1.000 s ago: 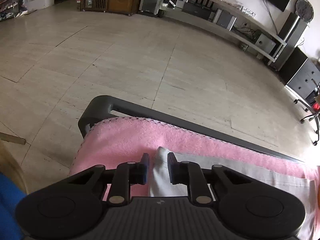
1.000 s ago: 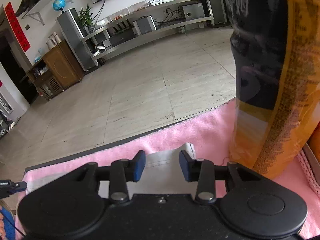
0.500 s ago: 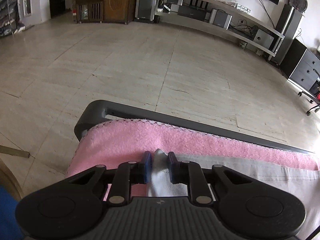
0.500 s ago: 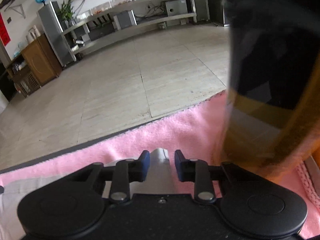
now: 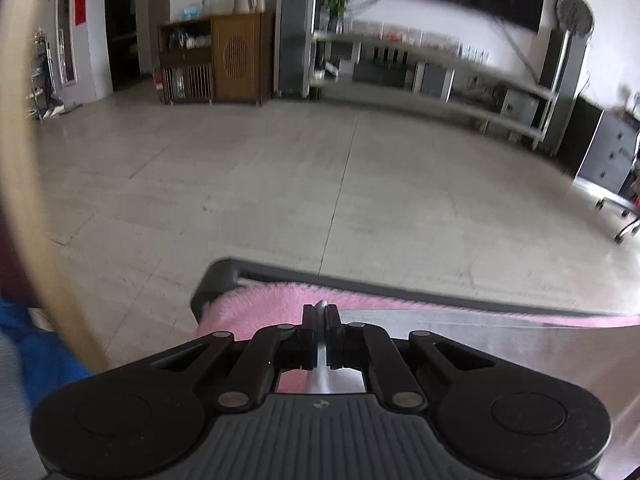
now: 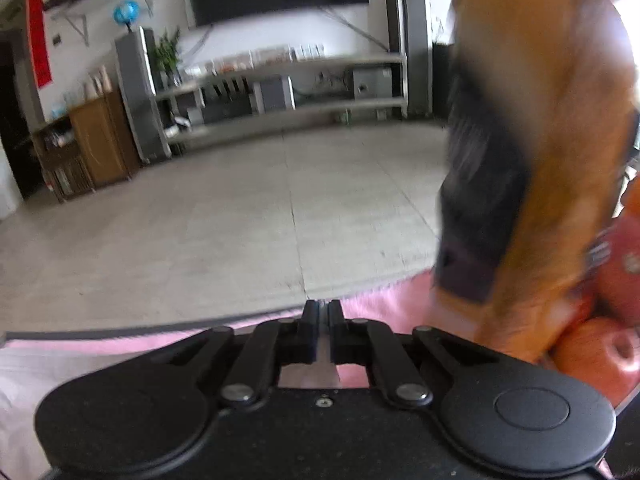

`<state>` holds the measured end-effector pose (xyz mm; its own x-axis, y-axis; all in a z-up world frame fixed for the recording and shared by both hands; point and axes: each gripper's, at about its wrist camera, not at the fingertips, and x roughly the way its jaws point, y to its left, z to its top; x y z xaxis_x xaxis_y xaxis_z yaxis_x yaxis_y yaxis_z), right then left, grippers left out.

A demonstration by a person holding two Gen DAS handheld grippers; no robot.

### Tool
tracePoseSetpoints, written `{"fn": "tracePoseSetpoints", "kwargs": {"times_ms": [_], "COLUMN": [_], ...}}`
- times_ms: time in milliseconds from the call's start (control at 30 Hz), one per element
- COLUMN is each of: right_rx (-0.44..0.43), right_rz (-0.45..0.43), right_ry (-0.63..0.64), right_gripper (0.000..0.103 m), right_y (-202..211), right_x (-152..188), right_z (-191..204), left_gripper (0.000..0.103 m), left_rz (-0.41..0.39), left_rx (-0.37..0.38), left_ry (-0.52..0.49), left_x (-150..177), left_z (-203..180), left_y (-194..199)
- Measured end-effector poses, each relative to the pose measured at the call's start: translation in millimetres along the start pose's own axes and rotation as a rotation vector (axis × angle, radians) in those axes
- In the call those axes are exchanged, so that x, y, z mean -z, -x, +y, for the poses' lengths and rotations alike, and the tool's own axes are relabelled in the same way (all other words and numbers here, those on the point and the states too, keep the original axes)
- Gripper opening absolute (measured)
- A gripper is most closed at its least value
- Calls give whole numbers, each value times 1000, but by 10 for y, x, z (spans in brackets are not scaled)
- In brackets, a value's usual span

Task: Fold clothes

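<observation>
A pale grey garment (image 5: 460,330) lies on a pink fleece cover (image 5: 260,308) over a dark-framed table (image 5: 216,280). My left gripper (image 5: 320,312) is shut on the garment's far left corner; a tuft of cloth pokes out between its fingertips. My right gripper (image 6: 323,312) is shut on the garment's far right corner, and cloth (image 6: 308,376) shows between its fingers. The garment (image 6: 48,364) stretches off to the left in the right wrist view, over the pink cover (image 6: 384,312).
A tall orange and black bag (image 6: 528,184) stands close on the right of the right gripper, with red-orange round fruit (image 6: 596,352) beside it. Beyond the table edge is bare tiled floor (image 5: 320,184), with shelving and cabinets along the far wall.
Both grippers have closed on the garment's far corners and tilted upward, so more of the room and less of the table shows. Both views are motion-blurred.
</observation>
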<state>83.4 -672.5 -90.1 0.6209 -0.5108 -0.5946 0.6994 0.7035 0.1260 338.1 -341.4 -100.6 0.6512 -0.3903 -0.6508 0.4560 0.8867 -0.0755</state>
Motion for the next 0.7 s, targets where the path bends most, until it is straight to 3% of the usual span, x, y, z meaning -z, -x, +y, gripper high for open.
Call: {"fn": "tracePoseSetpoints", "kwargs": {"times_ms": [200,333,467,533,700], "right_rx": [-33,-60,-104,-125,-126], "right_rz": [-20,-17,23,54,225], "right_ry": [-72,-108,-149,-180,-280], "right_gripper": [5,5,5,5,5], "right_y": [1029,1674,2188,2364,2279], "right_x": [-155,-33,352,658,1525], "right_z": [-109,-390,-696,-846,-1072], "left_gripper": [4,4,4,4,4], "left_rz": [-93,-98,-76,-28,110], "left_rx": [49,68,67,53,10], "left_ry": [65,80,66,80,141], "left_x": [3,299,841,1187,1937], "left_z": [143,274,433,515,673], "left_y": [994,1583,2050,2154,2046]}}
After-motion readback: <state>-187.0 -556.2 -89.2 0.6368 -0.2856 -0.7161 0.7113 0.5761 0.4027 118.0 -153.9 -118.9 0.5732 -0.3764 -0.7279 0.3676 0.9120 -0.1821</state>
